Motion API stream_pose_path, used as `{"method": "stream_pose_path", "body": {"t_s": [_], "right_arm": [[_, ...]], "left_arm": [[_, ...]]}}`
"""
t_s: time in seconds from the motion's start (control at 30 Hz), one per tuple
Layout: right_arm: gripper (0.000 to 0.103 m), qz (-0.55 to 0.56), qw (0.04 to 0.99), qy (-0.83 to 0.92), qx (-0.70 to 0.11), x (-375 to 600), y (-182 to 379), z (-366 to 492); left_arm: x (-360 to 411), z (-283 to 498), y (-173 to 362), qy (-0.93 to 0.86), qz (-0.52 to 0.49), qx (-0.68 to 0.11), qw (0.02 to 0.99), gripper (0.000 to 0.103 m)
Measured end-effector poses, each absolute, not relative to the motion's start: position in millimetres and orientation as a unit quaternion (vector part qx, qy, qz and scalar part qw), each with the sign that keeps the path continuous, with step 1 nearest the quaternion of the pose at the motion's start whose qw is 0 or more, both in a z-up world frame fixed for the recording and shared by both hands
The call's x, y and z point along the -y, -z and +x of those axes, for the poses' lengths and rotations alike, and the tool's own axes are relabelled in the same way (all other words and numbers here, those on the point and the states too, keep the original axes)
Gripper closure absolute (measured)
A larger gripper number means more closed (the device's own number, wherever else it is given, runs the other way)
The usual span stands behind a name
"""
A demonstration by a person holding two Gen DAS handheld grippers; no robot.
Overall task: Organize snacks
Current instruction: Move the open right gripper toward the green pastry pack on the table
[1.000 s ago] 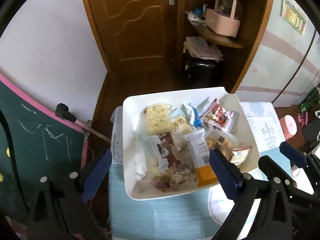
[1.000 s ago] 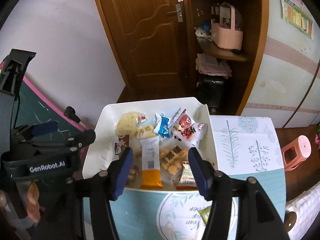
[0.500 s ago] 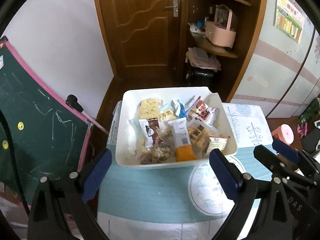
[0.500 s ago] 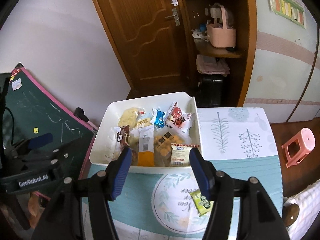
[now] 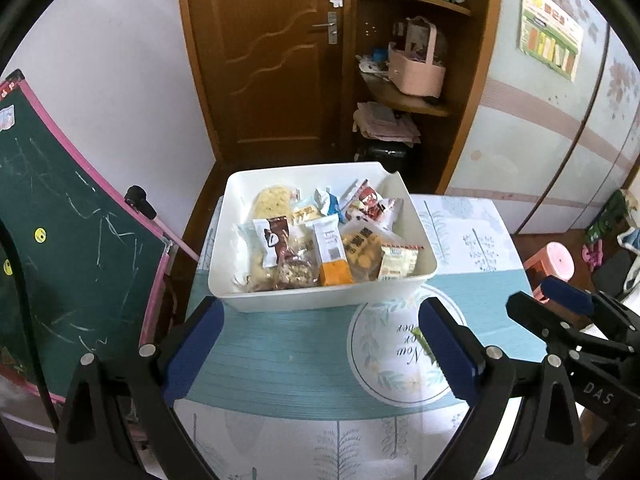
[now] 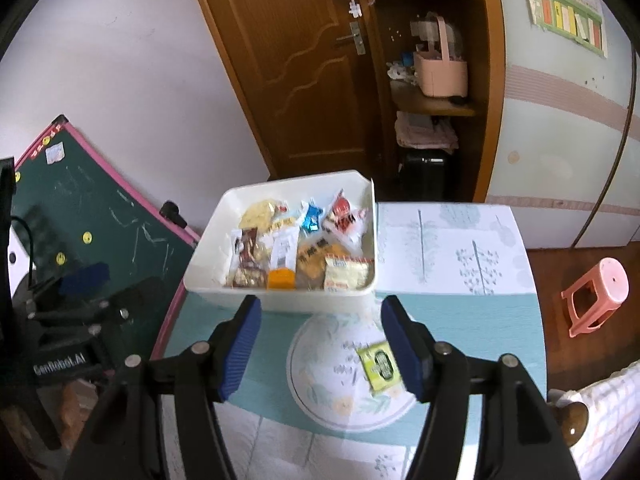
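A white bin point(image 5: 320, 299) point(image 6: 280, 300) holding several snack packets stands at the far left of the table. A green snack packet point(image 6: 379, 365) lies on the round white mat point(image 6: 340, 392), just inside my right gripper's right finger; in the left wrist view only its edge point(image 5: 426, 346) shows behind my finger. My left gripper point(image 5: 320, 354) is open and empty, above the table in front of the bin. My right gripper point(image 6: 325, 346) is open and empty, above the mat; it also shows at the right of the left wrist view point(image 5: 560, 308).
The table has a teal and white patterned cloth point(image 5: 280, 352). A green chalkboard point(image 5: 60, 240) leans at the left. A wooden door point(image 5: 272, 60) and shelves point(image 5: 404, 100) stand behind. A pink stool point(image 6: 596, 296) stands on the floor at right.
Both grippers have pulled back and up from the bin, which now looks smaller and farther. The mat and the green packet have come into view. Both stay open.
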State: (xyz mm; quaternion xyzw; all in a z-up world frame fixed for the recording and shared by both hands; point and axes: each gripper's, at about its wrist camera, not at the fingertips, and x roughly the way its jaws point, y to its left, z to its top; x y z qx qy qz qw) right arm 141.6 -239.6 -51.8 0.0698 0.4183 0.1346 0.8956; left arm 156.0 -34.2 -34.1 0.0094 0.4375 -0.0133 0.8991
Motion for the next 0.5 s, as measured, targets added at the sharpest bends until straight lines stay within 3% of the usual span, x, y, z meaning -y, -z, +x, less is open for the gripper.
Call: {"method": "stream_pose_path", "body": {"t_s": [0.5], "right_arm": [[0.037,0.079,0.854,-0.088,-0.507,279,160,126]], "left_arm": [[49,159,143,0.012,0.032,-0.513,0.858,0.006]]}}
